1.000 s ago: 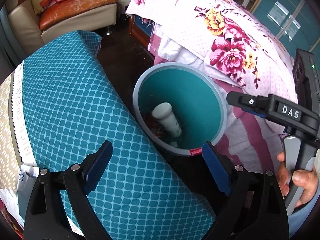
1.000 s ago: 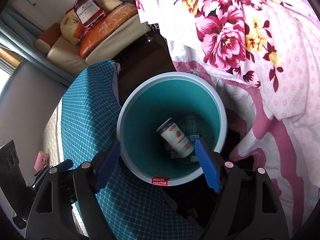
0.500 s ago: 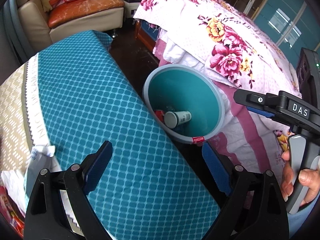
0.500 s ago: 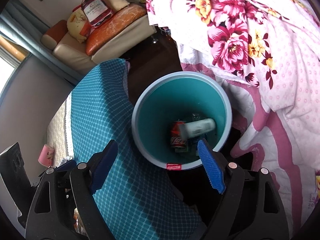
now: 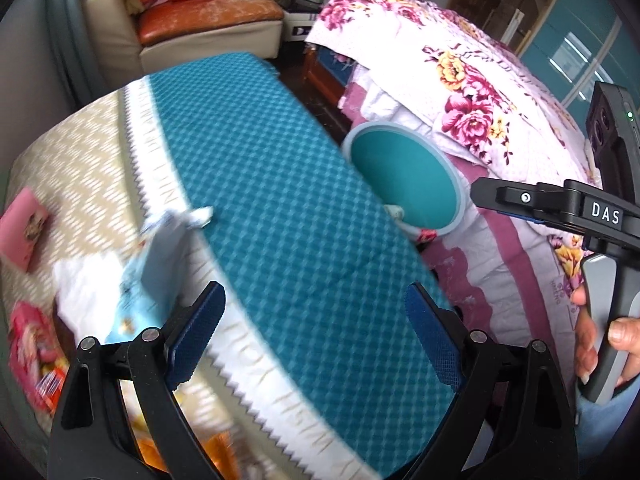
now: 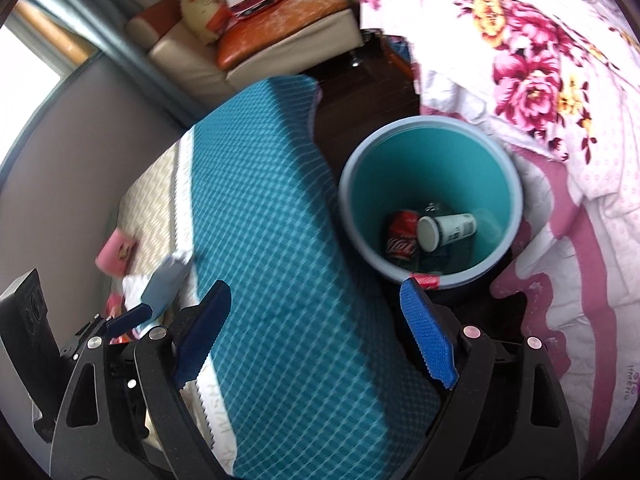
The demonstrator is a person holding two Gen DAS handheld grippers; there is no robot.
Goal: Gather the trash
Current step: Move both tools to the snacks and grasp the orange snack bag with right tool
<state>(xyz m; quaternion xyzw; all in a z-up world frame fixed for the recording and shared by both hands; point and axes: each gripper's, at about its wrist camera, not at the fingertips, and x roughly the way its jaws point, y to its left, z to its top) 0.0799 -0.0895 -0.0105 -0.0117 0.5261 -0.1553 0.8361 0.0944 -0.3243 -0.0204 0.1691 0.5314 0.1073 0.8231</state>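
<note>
Both the left gripper and right gripper are held apart, empty. Remaining wrappers lie beside the pink packet; one edge should be pinched flat before lifting toward the teal bin.

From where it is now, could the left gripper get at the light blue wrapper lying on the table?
Probably yes. The left gripper is open and empty, and the light blue wrapper lies just ahead to its left on the table, with nothing standing between them. The frame is blurred, so exact alignment is unclear.
</note>
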